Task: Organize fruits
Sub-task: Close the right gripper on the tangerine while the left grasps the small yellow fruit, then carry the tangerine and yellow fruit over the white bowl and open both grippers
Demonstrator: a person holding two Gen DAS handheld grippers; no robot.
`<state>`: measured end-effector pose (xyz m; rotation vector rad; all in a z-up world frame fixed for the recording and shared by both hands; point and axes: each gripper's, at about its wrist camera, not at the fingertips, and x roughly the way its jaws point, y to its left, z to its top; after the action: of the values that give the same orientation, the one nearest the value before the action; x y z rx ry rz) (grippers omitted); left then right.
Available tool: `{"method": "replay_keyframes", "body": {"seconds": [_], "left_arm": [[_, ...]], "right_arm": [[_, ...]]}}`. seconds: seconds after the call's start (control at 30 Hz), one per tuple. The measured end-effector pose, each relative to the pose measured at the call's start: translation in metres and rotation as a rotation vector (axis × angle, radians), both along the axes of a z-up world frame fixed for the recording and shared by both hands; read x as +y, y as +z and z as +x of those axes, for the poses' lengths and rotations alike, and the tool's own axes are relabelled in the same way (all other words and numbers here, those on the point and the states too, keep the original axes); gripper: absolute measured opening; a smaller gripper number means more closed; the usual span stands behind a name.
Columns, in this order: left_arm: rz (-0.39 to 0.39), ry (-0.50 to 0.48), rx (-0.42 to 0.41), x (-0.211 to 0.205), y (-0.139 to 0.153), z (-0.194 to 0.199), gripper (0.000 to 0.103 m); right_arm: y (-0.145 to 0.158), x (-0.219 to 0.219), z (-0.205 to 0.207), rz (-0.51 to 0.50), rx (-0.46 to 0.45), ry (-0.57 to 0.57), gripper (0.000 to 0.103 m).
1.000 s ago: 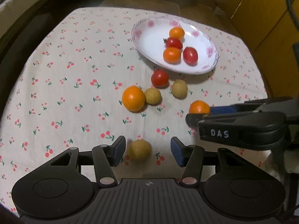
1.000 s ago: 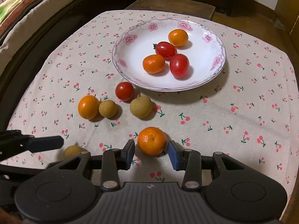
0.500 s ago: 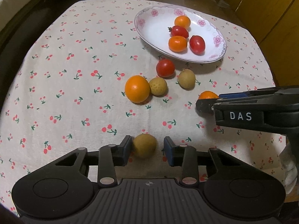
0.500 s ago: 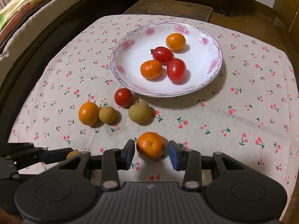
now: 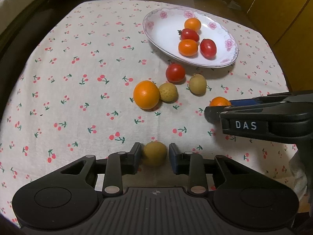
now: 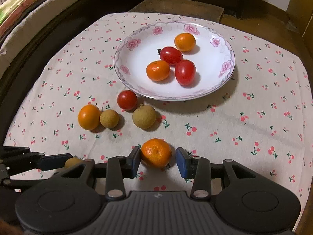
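Observation:
A white flowered plate [image 6: 127, 62] [image 5: 154, 33] holds two small oranges and two red tomatoes. On the cloth lie a red tomato [image 6: 127, 100], an orange [image 6: 89, 117] and two tan longans [image 6: 109, 118] [image 6: 144, 116]. My left gripper [image 5: 153, 155] has closed in around a third longan [image 5: 154, 155], its pads touching or nearly touching it. My right gripper [image 6: 158, 159] is open around a mandarin [image 6: 156, 152], with the left pad touching it and a gap on the right.
The cherry-print tablecloth [image 6: 254, 117] covers a small table with dark drop-offs at left and front. A sofa [image 6: 29, 19] stands at the left, and wooden cabinets [image 5: 283, 19] at the right. The right gripper's body crosses the left wrist view [image 5: 264, 117].
The left jaws have narrowed steadily around the longan. The right gripper has moved forward slightly so the mandarin sits deeper between its jaws; both views lifted a little.

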<state>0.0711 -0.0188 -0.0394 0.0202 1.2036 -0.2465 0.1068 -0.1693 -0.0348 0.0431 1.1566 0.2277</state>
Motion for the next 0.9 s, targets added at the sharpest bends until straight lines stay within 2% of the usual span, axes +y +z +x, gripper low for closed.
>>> {"method": "replay_keyframes", "body": {"seconds": [0.13,0.37,0.67,0.9], "left_arm": [[-0.004,-0.002,-0.002,-0.002,-0.001,0.002,0.047],[0.028,-0.028,-0.018,-0.007,-0.001,0.0,0.036],[0.02,-0.034,-0.027,-0.007,0.004,-0.005,0.036],[-0.006,-0.056,-0.021,-0.008,0.004,-0.008,0.036]], "right_arm": [[0.0,-0.003,0.002,0.013,0.001,-0.011,0.04],[0.0,0.004,0.001,-0.005,-0.009,0.032,0.035],[0.017,0.001,-0.012,-0.017,-0.039,0.043,0.035],[0.014,-0.011,-0.035,-0.058,-0.001,0.014,0.035]]}}
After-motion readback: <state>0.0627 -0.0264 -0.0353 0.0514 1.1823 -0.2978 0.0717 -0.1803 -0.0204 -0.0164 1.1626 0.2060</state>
